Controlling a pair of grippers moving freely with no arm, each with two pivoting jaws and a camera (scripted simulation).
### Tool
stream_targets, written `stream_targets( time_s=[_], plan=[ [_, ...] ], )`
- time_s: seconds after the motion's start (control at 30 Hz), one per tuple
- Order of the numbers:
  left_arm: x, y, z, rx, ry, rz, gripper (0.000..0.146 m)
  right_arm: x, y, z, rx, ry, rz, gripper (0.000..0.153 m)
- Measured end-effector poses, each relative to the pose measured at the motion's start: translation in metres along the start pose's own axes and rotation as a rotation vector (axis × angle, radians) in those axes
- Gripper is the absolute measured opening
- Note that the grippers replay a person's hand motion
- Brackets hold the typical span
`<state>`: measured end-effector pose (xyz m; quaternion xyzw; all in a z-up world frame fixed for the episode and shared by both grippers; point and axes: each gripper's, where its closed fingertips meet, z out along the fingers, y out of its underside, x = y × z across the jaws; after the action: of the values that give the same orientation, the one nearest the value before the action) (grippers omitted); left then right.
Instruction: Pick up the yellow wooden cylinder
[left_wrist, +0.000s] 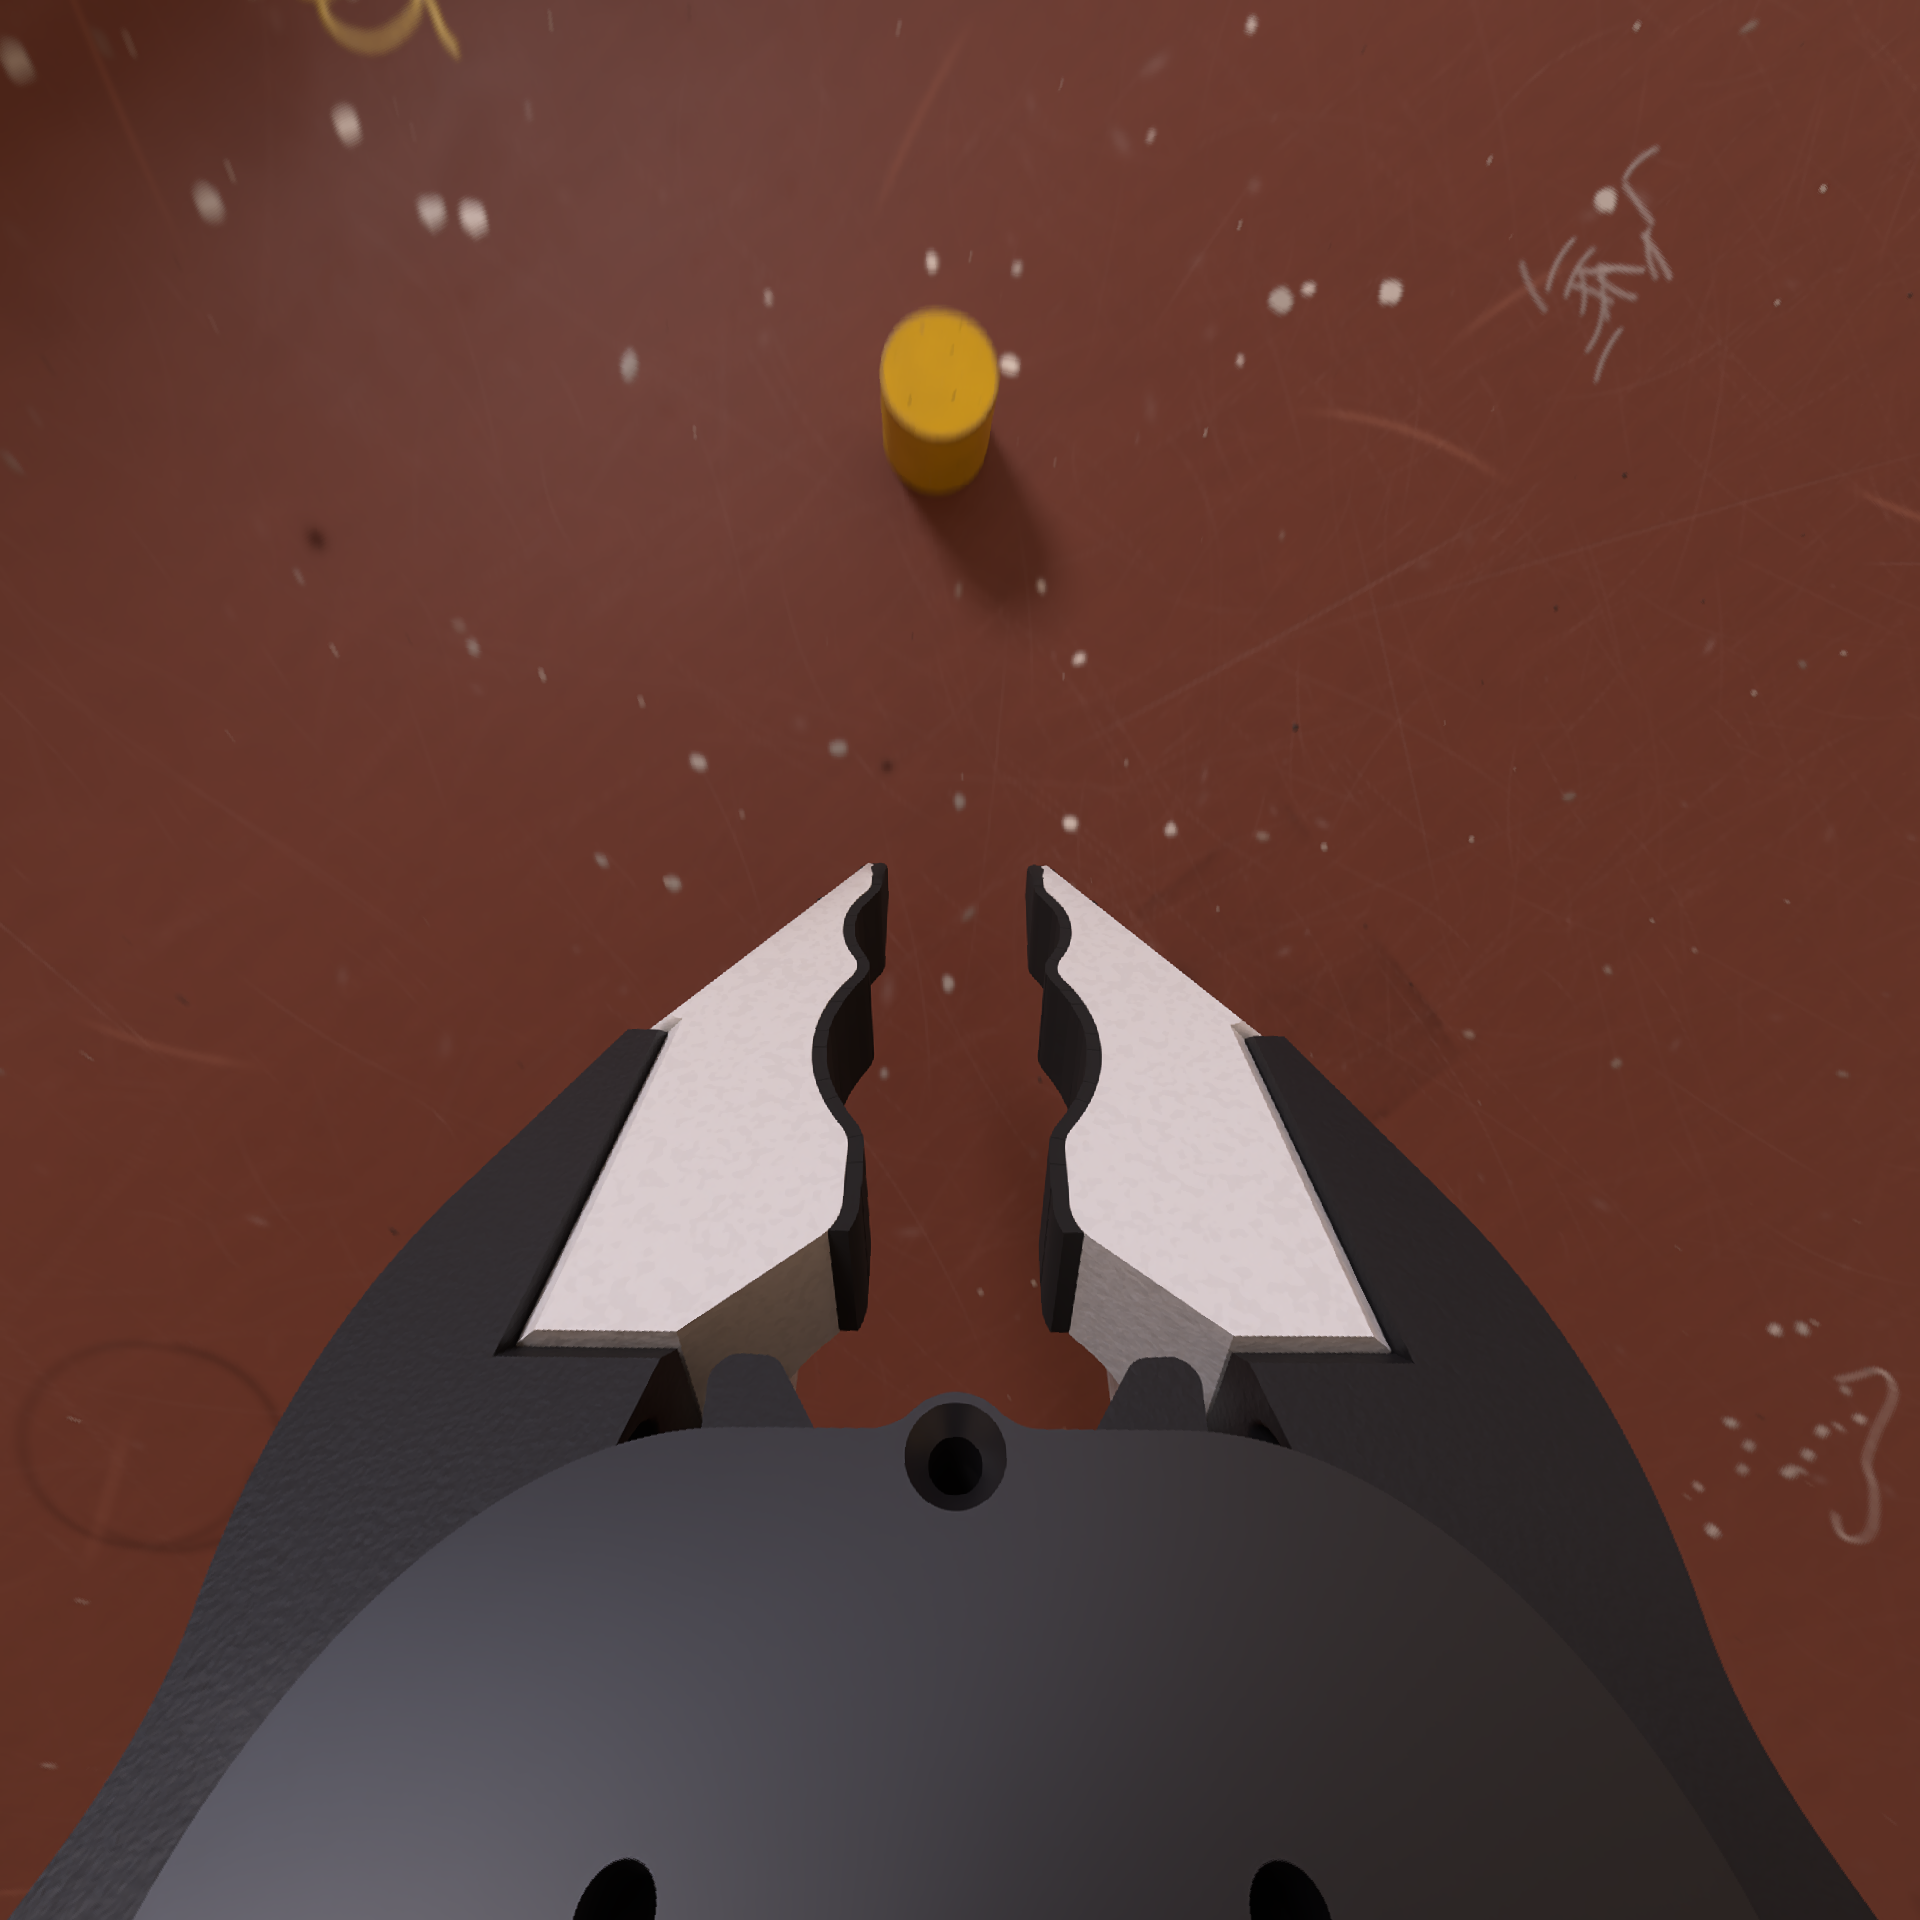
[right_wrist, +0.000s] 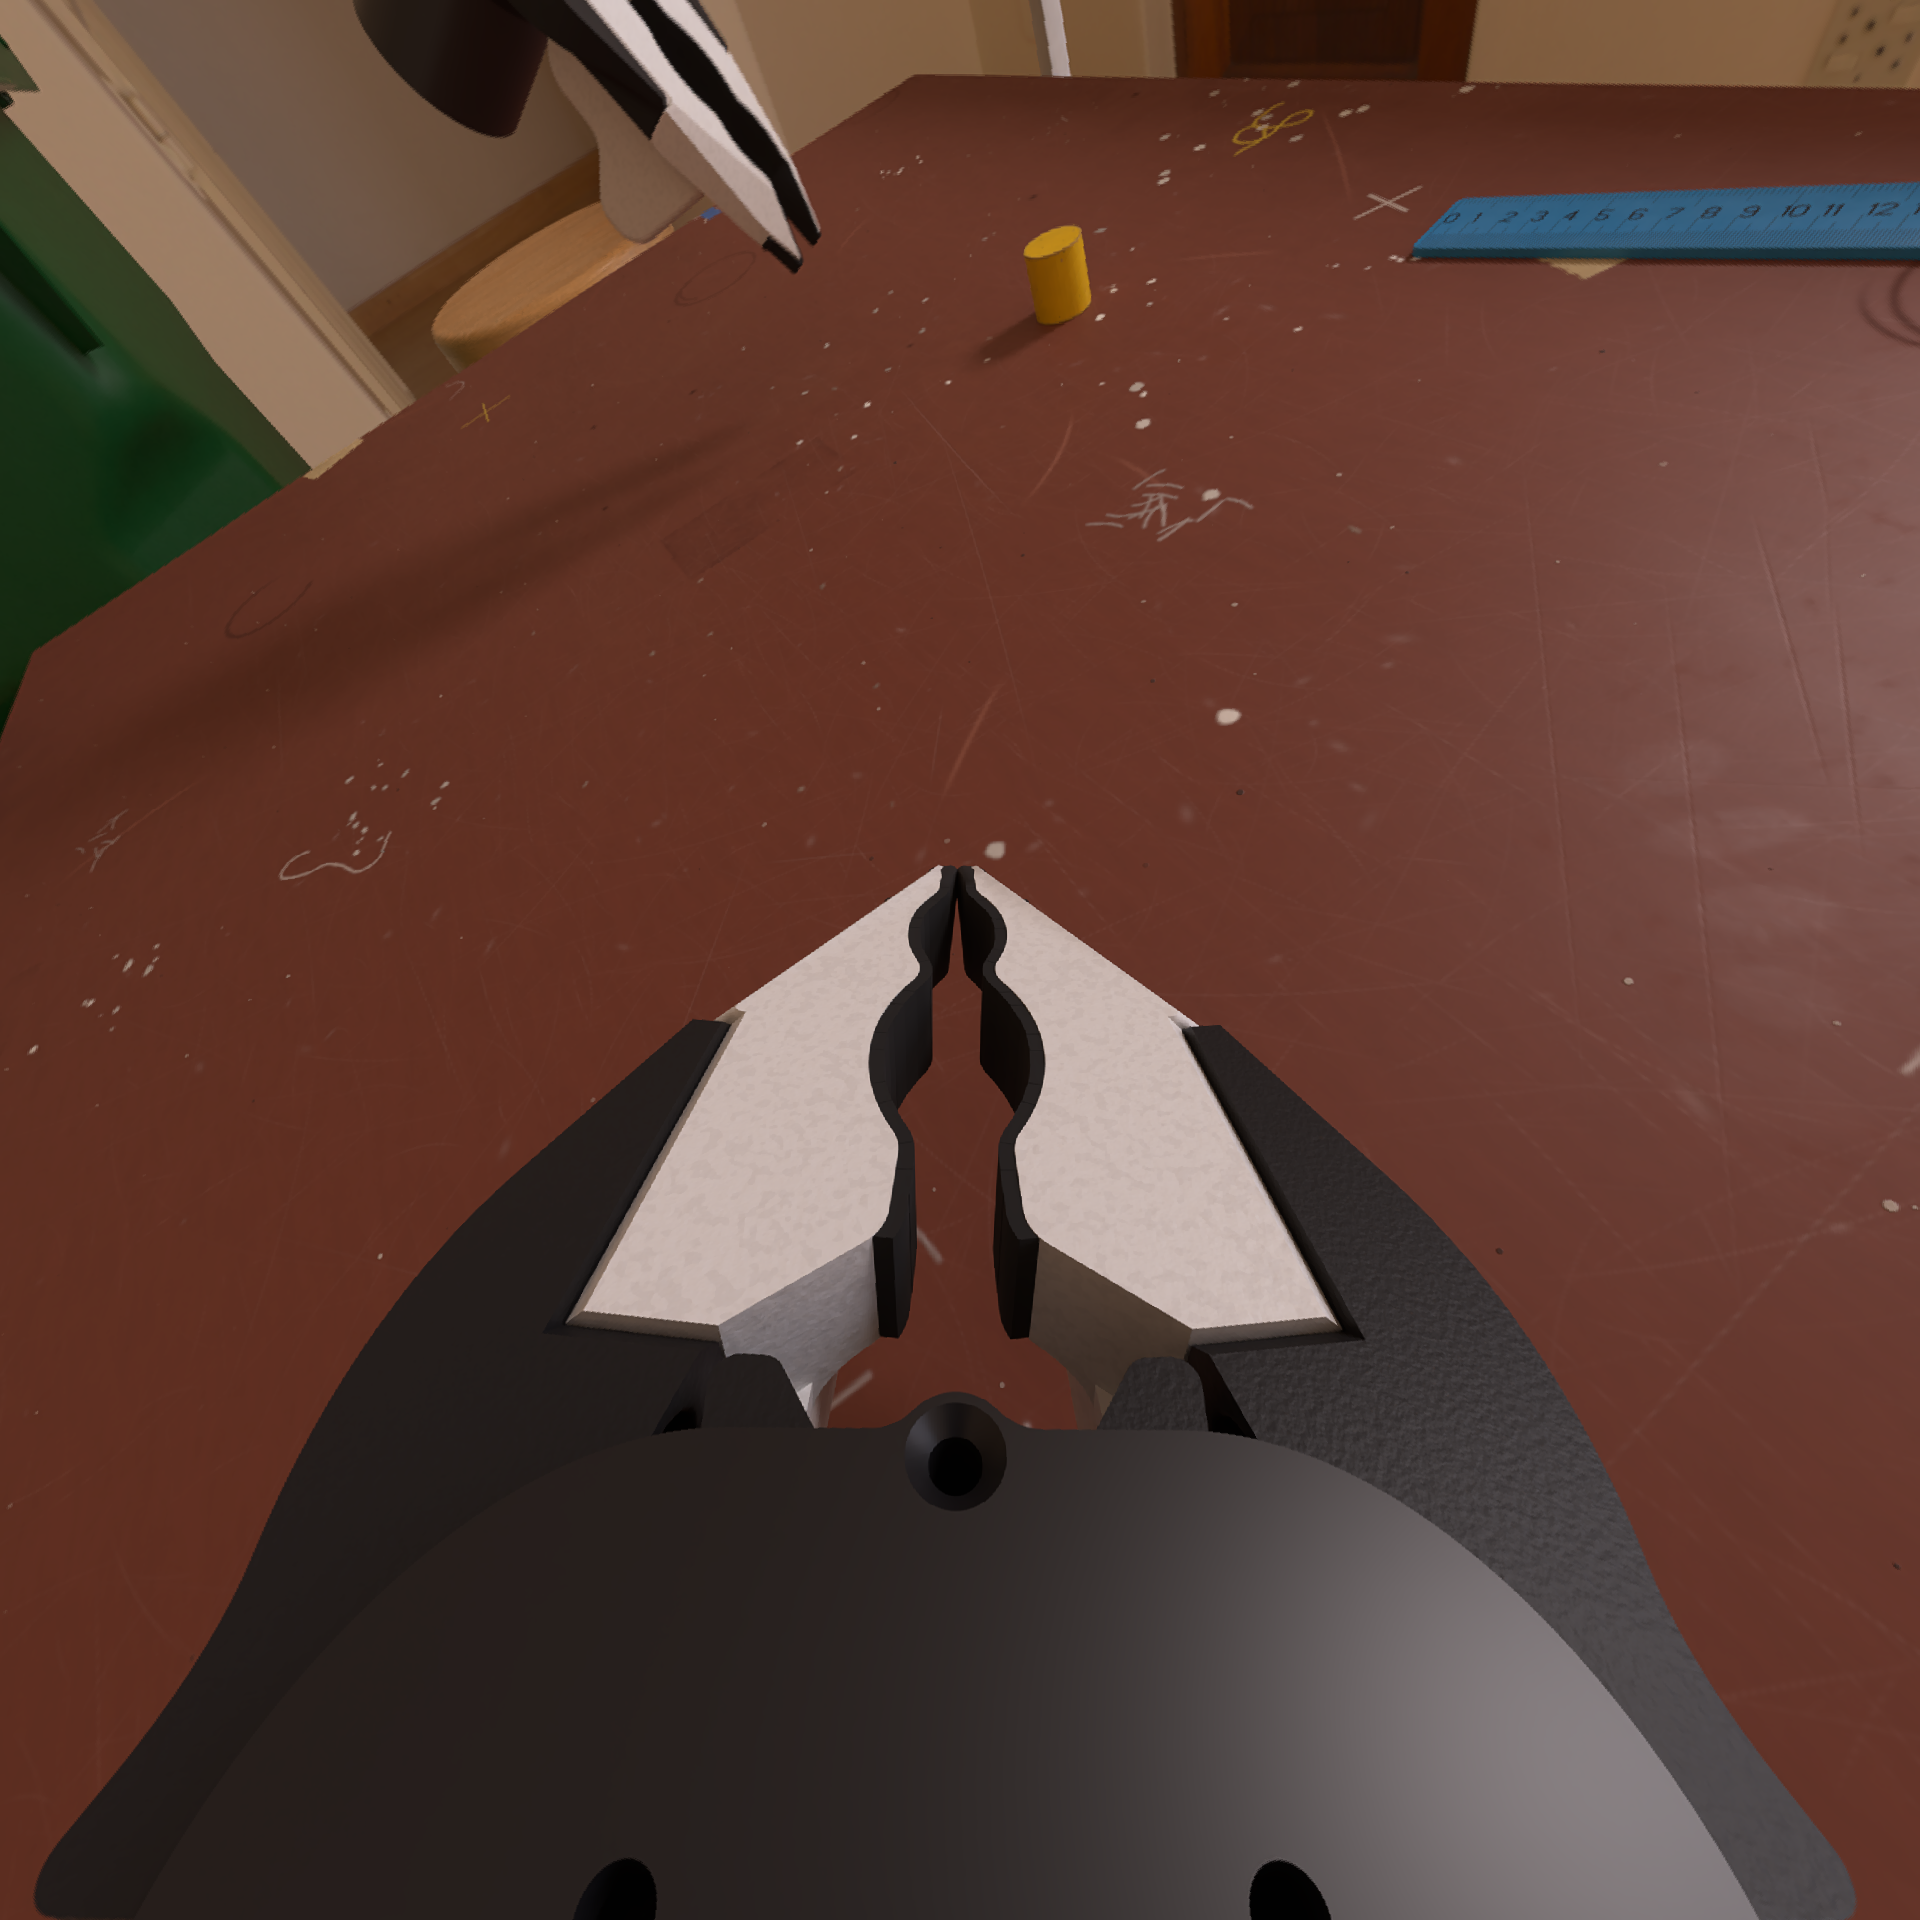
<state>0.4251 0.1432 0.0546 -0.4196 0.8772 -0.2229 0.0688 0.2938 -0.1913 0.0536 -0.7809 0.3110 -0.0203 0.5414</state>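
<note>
Yellow wooden cylinder (right_wrist: 1057, 274) standing upright, long axis vertical, near the table's (right_wrist: 1455, 727) far edge, left gripper (left_wrist: 957, 871) hovering released above it, right gripper (right_wrist: 956, 871) clenched empty, only its view showing the blue ruler (right_wrist: 1673, 223) by the far right corner.

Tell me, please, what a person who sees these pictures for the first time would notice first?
The yellow wooden cylinder catches the eye first: it stands upright, alone on the reddish-brown table. The left hand-held gripper points straight at it, open and apart from it. A blue ruler lies flat near the table's far right edge, and the right hand-held gripper is shut and empty.
</note>
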Motion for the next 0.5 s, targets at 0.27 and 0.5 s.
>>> stream_targets(
  time_s=[0.27, 0.5],
  plan=[
    [0.002, -0.058, 0.044, 0.025, 0.006, 0.12, 0.033, 0.0, 0.0, 0.0, -0.002, 0.004, -0.003, 0.0],
    [-0.002, -0.08, 0.081, -0.005, 0.004, 0.209, 0.038, 0.0, 0.0, 0.0, 0.001, 0.001, 0.003, 0.0]
  ],
)
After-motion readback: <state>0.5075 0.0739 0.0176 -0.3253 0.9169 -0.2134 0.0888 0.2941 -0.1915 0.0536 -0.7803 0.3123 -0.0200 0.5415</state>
